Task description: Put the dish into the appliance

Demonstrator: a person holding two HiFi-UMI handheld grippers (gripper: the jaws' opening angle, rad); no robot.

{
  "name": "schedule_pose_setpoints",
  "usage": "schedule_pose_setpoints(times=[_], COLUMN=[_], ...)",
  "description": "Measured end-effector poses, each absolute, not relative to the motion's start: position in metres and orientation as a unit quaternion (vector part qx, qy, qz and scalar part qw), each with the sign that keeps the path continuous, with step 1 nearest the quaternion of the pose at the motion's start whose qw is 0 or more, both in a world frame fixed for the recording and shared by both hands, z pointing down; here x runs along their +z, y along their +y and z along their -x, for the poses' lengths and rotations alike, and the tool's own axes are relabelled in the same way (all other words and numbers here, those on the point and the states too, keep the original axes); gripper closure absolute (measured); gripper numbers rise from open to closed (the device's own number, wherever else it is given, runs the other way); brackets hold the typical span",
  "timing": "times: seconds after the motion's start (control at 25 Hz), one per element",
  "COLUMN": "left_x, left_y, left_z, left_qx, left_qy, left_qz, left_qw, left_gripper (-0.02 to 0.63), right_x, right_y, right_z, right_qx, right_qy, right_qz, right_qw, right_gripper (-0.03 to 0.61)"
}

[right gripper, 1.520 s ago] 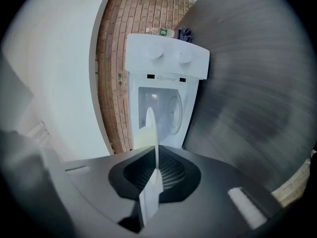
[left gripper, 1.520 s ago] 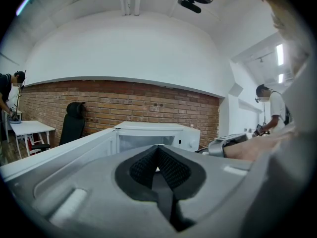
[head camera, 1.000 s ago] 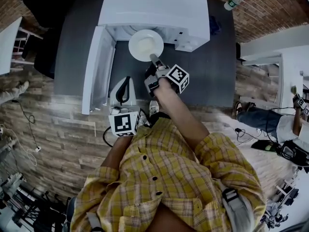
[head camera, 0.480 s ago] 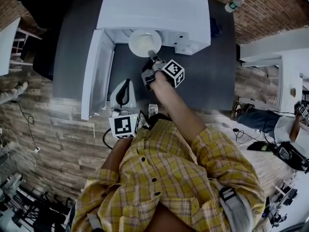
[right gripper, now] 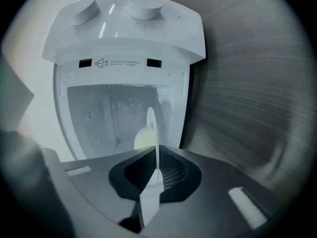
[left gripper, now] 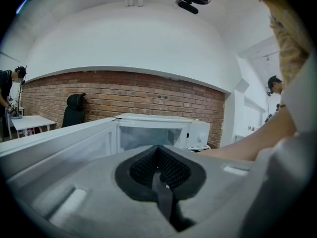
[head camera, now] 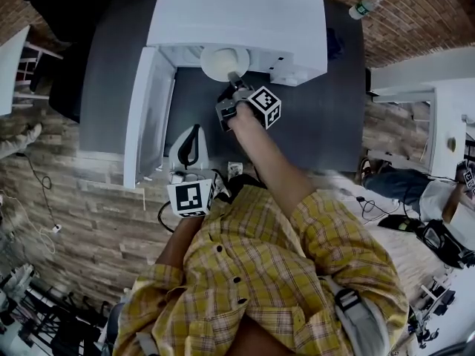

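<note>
A white microwave [head camera: 237, 13] stands on a dark table, its door [head camera: 148, 110] swung open to the left. The white dish [head camera: 223, 61] lies at the mouth of the cavity, about half under the top edge. My right gripper [head camera: 234, 80] is shut on the dish's near rim. In the right gripper view the dish [right gripper: 151, 133] shows edge-on between the jaws of the right gripper [right gripper: 157, 175], with the lit cavity [right gripper: 114, 108] straight ahead. My left gripper [head camera: 190, 141] hangs back near the person's body, shut and with nothing in it [left gripper: 161, 182], facing the microwave [left gripper: 158, 130].
The dark tabletop [head camera: 319, 117] runs right of the microwave. A water bottle [head camera: 364, 6] lies at its far right corner. A black chair [head camera: 56, 6] stands at the far left. Another person [head camera: 415, 184] sits on the floor beside a white table [head camera: 445, 102].
My right gripper has carried the dish forward from in front of the microwave into the mouth of the cavity. The left gripper has stayed where it was.
</note>
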State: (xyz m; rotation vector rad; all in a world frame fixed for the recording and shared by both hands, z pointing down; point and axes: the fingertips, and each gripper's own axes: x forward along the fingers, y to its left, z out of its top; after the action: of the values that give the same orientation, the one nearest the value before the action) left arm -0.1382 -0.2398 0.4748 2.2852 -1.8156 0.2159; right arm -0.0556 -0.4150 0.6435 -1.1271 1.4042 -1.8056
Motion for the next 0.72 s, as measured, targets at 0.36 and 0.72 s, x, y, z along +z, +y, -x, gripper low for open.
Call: schedule_pose_setpoints(times=[0.36, 0.72], left_x=[0.481, 0.487], left_y=[-0.236, -0.234], left_z=[0.143, 0.148], left_qx=[0.076, 0.077], left_qy=[-0.622, -0.625], left_qz=[-0.77, -0.766], left_qw=[0.117, 0.128], left_gripper=[0.617, 0.617], right_x=[0.657, 0.659], right_y=[-0.425, -0.444], right_z=[0.054, 0.058], right_qx=[-0.675, -0.673], right_qy=[0.52, 0.507], right_qz=[0.437, 0.442], right_qw=[0.287, 0.307], right_gripper=[0.574, 0.572])
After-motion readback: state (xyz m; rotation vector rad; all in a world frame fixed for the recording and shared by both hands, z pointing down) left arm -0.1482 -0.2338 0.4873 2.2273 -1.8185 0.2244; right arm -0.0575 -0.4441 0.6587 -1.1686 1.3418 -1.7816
